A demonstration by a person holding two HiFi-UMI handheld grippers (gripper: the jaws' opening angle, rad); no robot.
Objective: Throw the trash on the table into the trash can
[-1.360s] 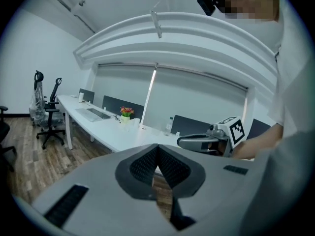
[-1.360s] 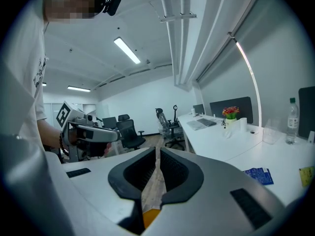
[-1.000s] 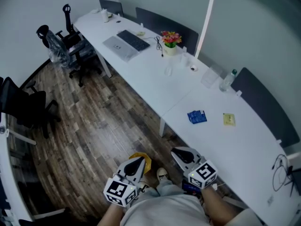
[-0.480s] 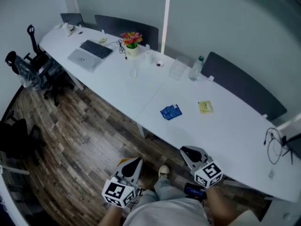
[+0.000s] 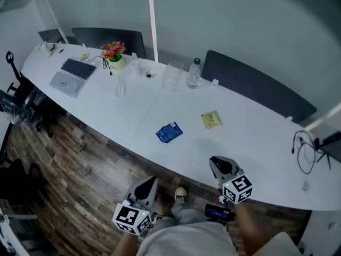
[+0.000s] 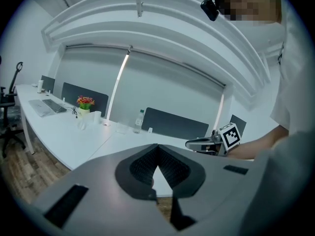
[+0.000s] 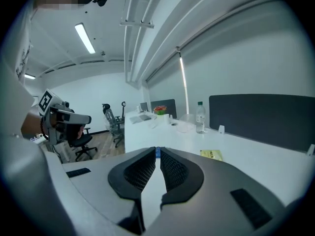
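Observation:
On the long white table point(image 5: 256, 137) lie a blue wrapper point(image 5: 169, 133) and, to its right, a yellow packet point(image 5: 211, 119). My right gripper point(image 5: 216, 162) hovers at the table's near edge, below and right of the blue wrapper, shut with nothing in it. A blue sliver point(image 7: 157, 152) shows just past its tips, and the yellow packet point(image 7: 211, 154) lies to the right. Over the wood floor, short of the table, my left gripper point(image 5: 151, 182) is shut and holds nothing. No trash can is in view.
A water bottle point(image 5: 194, 72), a clear container point(image 5: 171, 76), a flower pot point(image 5: 113, 51) and a laptop with keyboard point(image 5: 72, 73) line the table's far side. Cables point(image 5: 303, 153) lie at its right end. Dark partitions stand behind, and office chairs point(image 5: 16, 97) crowd the left.
The head view has swung right along the table, so the wrappers now sit nearer the middle. Both grippers have come closer to the table edge, the right one reaching it. Their jaws have stayed shut.

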